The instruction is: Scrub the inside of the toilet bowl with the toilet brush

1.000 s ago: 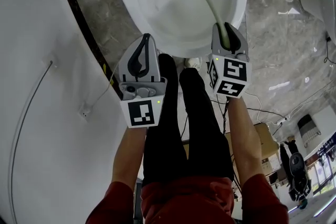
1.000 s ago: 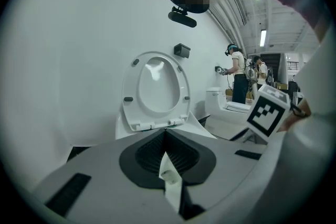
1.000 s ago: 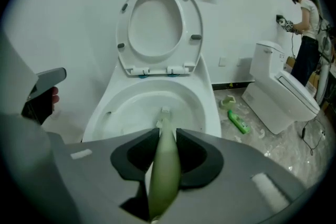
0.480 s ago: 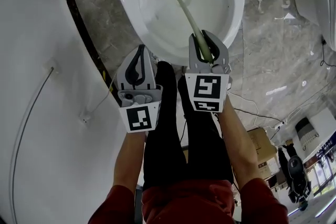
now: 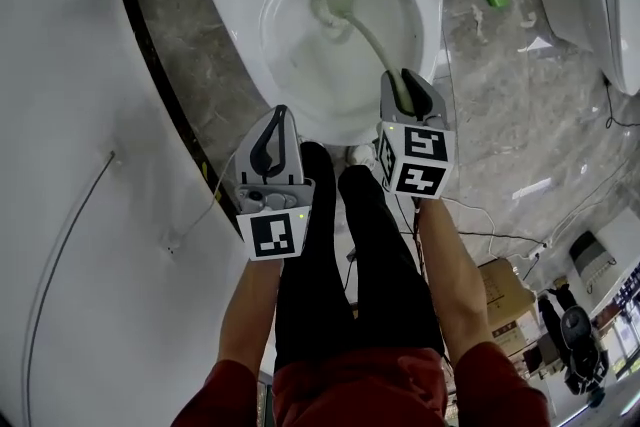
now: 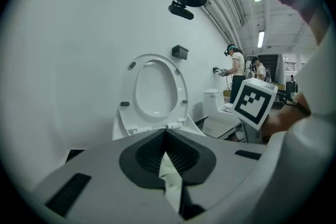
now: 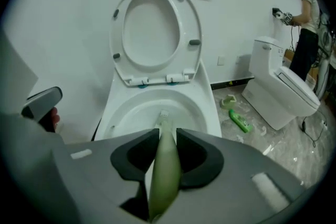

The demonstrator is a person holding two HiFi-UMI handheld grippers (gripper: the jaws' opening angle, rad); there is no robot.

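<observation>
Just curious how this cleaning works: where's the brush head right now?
In the head view the brush head is inside the bowl, toward its far side, on the handle that the right gripper holds.

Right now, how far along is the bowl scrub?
Done: the seat is up and the toilet brush is clamped in the right claw. In hand: the brush head is down inside the toilet bowl, so scrubbing looks under way. Remaining: I can't tell how much of the bowl is covered, and the brush isn't put away yet. The left claw is shut and empty.
</observation>
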